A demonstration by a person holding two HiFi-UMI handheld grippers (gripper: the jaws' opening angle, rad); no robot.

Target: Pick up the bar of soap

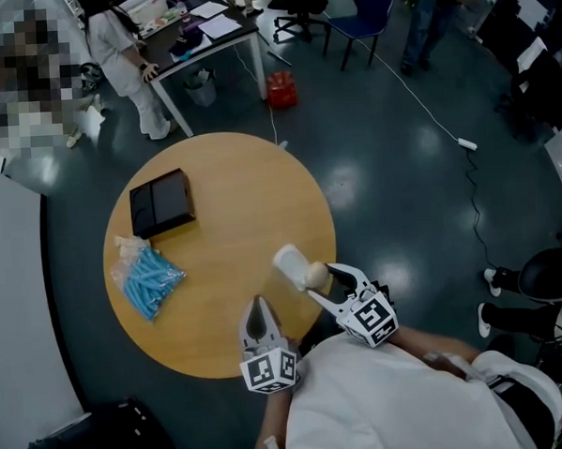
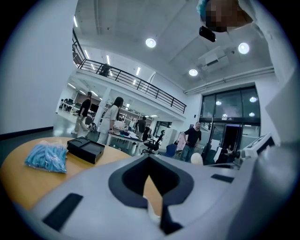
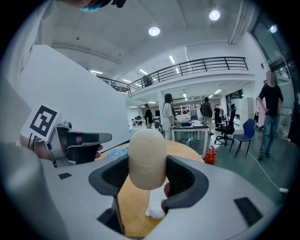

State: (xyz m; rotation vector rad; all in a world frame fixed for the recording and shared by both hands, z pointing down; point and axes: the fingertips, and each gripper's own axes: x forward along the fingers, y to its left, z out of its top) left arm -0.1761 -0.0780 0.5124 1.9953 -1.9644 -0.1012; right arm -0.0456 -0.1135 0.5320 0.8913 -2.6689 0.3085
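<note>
A bag of blue pieces (image 1: 149, 278) and a black box (image 1: 161, 203) lie at the left of the round table (image 1: 234, 221). The left gripper (image 1: 259, 309) hovers near the front edge, its 2 jaws closed on nothing. The right gripper (image 1: 321, 279) clamps the bar of soap (image 3: 146, 157) upright between both fingers (image 3: 185, 176), apparently clear of the wood. The pickup looks done, and the next move calls only for a steady hold.

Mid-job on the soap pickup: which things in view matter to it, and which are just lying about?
Part of the job:
- bar of soap, clamped in the right tongs

Just lying about, on the table:
- black box
- bag of blue pieces
The left tongs are shut on nothing, idle.
</note>
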